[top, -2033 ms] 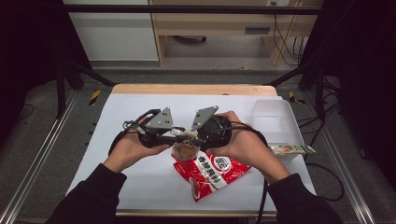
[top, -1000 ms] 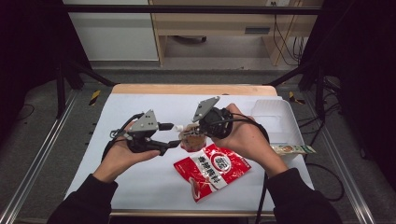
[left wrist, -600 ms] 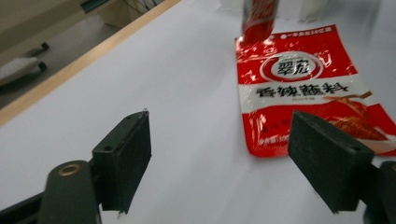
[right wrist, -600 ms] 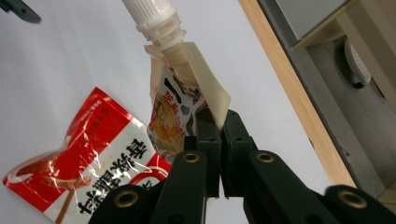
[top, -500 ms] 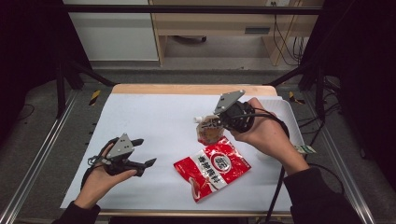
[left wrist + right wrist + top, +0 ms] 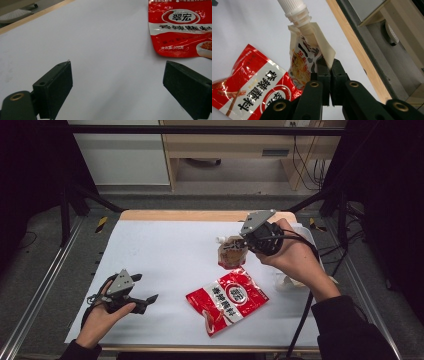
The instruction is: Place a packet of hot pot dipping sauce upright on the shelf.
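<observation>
Right gripper [image 6: 243, 241] has its jaws pinched tight on the side seam of a spouted pouch [image 6: 230, 254], lifted off the table with the white screw cap [image 6: 292, 7] at the end away from the hand. Gripping the seam likely keeps the filled belly from being squeezed; judged, not seen. Pouch hangs above the white table cover [image 6: 165, 255], just beyond the top corner of the red sachet [image 6: 227, 300], which lies flat mid-table, near the front edge.

Left gripper [image 6: 142, 301] sits low at the front-left, jaws spread wide with nothing between them; they have just been opening. In the left gripper view only bare cover lies between the two pads, red sachet ahead and off to one side.

Room: big open stretch of cover between the two hands and toward the far wooden edge [image 6: 195, 215]. Right hand [image 6: 292, 260] works near the right edge, less slack there. Some pale stuff partly hidden behind the right wrist, can't tell what.
</observation>
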